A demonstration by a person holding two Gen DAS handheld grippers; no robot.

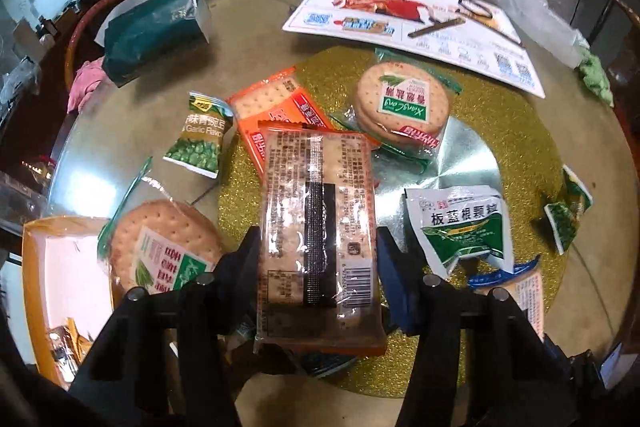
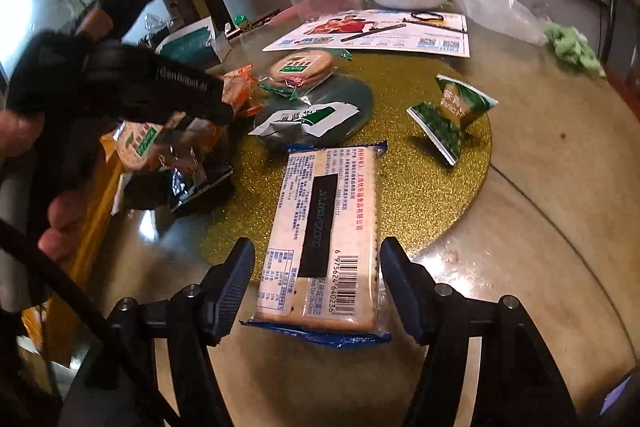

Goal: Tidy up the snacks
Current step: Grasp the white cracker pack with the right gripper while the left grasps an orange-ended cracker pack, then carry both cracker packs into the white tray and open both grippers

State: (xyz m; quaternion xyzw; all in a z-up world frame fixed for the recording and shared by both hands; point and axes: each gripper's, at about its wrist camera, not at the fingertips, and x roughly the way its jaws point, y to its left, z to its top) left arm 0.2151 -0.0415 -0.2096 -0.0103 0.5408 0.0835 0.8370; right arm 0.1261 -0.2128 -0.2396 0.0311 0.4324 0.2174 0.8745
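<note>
Orange-edged cracker pack (image 1: 318, 239) sits clamped in the left hand-held gripper (image 1: 318, 259), lifted over the gold mat (image 1: 520, 147), w/ the orange box (image 1: 36, 267) just to its left. Right hand-held gripper (image 2: 318, 287) is spread wide, fingers either side of the blue-edged cracker pack (image 2: 324, 239) lying on the bench (image 2: 540, 227), not touching it as far as I can tell. Progress looks early: box holds maybe a wrapper or two, while round biscuit packs (image 1: 402, 103), pea bags (image 1: 200, 135), a white-green sachet (image 1: 460, 227) & more crackers lie scattered. Most sorting left, imo.
</note>
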